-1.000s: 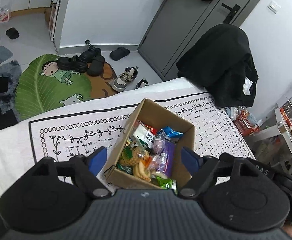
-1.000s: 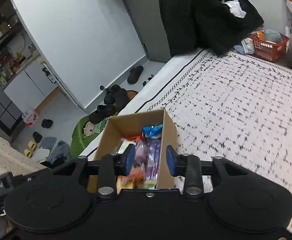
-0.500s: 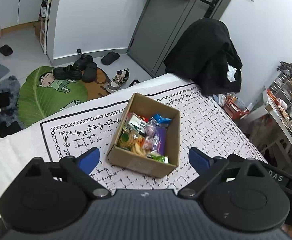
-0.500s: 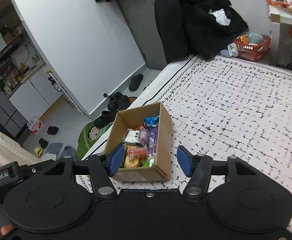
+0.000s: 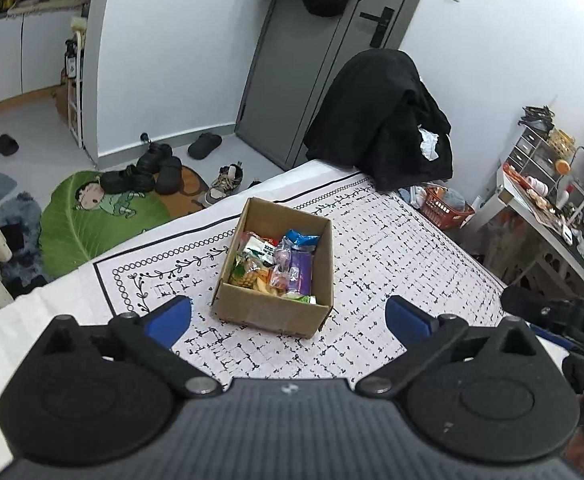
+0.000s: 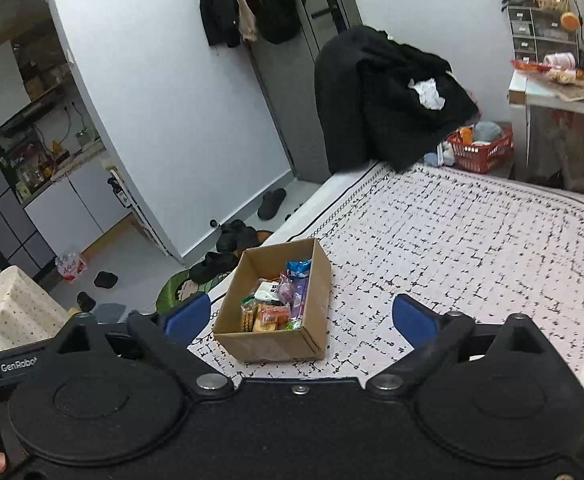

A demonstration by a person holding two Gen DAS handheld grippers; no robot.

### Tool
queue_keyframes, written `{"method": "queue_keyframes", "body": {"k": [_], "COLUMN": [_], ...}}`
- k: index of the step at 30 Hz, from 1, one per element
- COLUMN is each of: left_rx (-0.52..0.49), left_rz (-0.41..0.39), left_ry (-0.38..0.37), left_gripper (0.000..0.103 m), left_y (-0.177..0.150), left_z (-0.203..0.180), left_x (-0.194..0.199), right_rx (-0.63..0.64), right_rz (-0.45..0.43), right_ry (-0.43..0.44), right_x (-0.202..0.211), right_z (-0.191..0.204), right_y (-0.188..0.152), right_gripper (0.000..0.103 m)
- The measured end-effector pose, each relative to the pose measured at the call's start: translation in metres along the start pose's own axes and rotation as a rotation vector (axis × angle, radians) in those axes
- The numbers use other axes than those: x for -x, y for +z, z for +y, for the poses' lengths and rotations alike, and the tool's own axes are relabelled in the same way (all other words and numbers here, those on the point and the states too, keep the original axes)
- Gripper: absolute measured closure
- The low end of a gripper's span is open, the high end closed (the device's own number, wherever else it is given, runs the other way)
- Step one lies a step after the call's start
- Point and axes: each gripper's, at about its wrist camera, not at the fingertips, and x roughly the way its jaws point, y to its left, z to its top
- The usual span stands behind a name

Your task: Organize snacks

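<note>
Both grippers, left [image 5: 287, 318] & right [image 6: 300, 316], hover w/ jaws wide, holding nothing. Cardboard box [image 5: 269, 314] of snack packets [image 5: 277, 266] sits on the patterned bed cover [image 5: 392, 264], near its bordered edge.

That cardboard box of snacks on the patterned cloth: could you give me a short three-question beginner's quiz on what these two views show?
1. True or false: the cardboard box holds snack packets.
2. The left gripper is: A) open and empty, B) shut on a packet, C) inside the box.
3. Fill in: the box sits on the black-and-white patterned ____.

Key: 1 true. 2 A; the right gripper is open too. 3 cloth.
</note>
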Motion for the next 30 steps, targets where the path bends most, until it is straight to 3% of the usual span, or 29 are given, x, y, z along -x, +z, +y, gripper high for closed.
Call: {"method": "queue_keyframes", "body": {"k": [16, 30], "left_rx": [-0.163, -0.254], "left_rz": [-0.088, -0.12], "left_ry": [-0.001, 0.005], "left_gripper": [0.0, 0.0], "left_y": [-0.017, -0.038], "left_z": [-0.016, -0.018], "left_x": [0.062, 0.101], "right_rx": [0.075, 0.095], "right_rz": [-0.045, -0.066], "right_ry": [0.02, 0.013], "right_x": [0.074, 0.107], "right_z": [0.009, 0.007], "right_y": [-0.02, -0.034], "right_gripper": [0.0, 0.0]}}
